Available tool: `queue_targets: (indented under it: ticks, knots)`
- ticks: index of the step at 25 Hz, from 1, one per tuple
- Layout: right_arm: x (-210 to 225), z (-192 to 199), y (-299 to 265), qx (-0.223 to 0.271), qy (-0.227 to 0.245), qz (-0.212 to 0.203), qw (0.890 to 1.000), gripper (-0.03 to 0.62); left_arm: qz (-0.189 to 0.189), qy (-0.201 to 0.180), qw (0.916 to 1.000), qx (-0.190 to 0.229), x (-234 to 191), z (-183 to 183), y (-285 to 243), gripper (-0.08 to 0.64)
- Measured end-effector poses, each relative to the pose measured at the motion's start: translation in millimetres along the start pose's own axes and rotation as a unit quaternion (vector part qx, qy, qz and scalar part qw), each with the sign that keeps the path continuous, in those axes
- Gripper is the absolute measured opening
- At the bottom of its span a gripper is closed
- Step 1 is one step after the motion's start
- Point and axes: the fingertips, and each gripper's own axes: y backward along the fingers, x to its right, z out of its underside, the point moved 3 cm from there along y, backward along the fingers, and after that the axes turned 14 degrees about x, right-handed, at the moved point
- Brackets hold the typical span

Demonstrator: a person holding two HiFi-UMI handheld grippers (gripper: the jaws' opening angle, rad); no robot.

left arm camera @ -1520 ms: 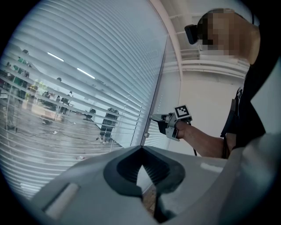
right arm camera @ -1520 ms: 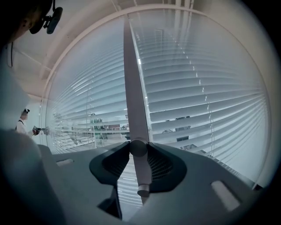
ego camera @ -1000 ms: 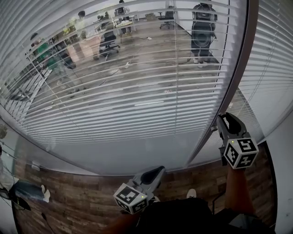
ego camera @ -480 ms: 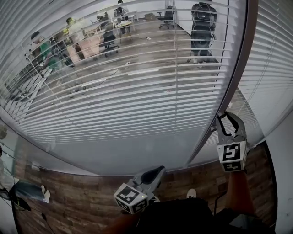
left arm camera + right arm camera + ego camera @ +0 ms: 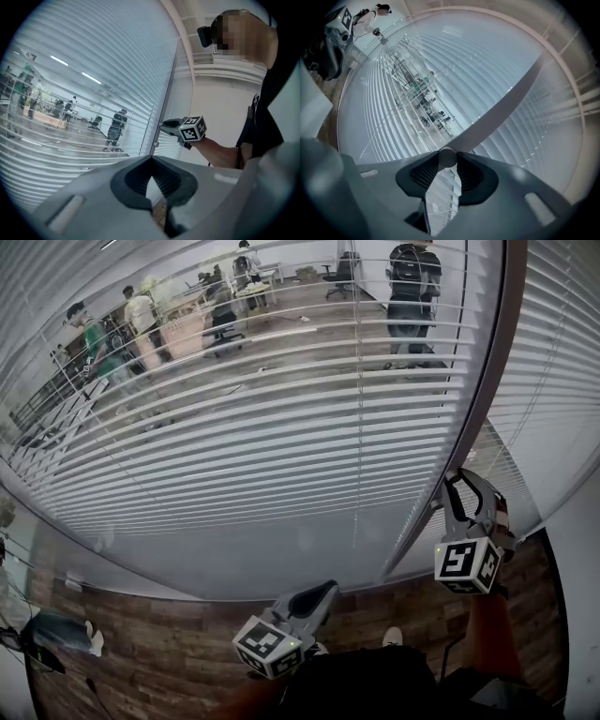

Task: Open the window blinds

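White window blinds [image 5: 281, 427] hang behind glass, their slats tilted enough to show an office beyond. A grey frame post [image 5: 487, 390] divides them from a second blind [image 5: 562, 381] at the right. My right gripper [image 5: 454, 480] is held against that post at its lower part. In the right gripper view the right gripper [image 5: 447, 159] is shut on a small round knob [image 5: 447, 156] that sticks out of the post. My left gripper [image 5: 330, 589] hangs low in the middle, away from the glass, shut with nothing in it [image 5: 151, 158].
Wood-pattern floor [image 5: 141, 643] runs along the foot of the window. A white wall [image 5: 577, 549] closes in at the right. Beyond the glass are desks, chairs and several people [image 5: 141, 310]. My shoe [image 5: 392, 637] shows below.
My right gripper has rolled about its own axis on the knob, its marker cube turning. The slats have tilted flatter, and more of the room behind shows. The left gripper has kept still.
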Motion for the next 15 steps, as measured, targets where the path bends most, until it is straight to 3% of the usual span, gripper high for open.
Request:
queue_targets:
  ticks: [5, 10, 15]
  knots:
    - [0, 0, 0, 0.005, -0.014, 0.005, 1.000, 0.152, -0.001, 0.003, 1.0000, -0.002, 1, 1, 1, 0.000]
    - [5, -12, 6, 0.038, -0.100, 0.010, 0.994, 0.160, -0.002, 0.001, 1.0000, 0.001, 1, -4, 2, 0.000]
    - [17, -13, 7, 0.086, -0.262, 0.025, 0.961, 0.164, -0.003, 0.002, 1.0000, -0.004, 0, -4, 2, 0.000]
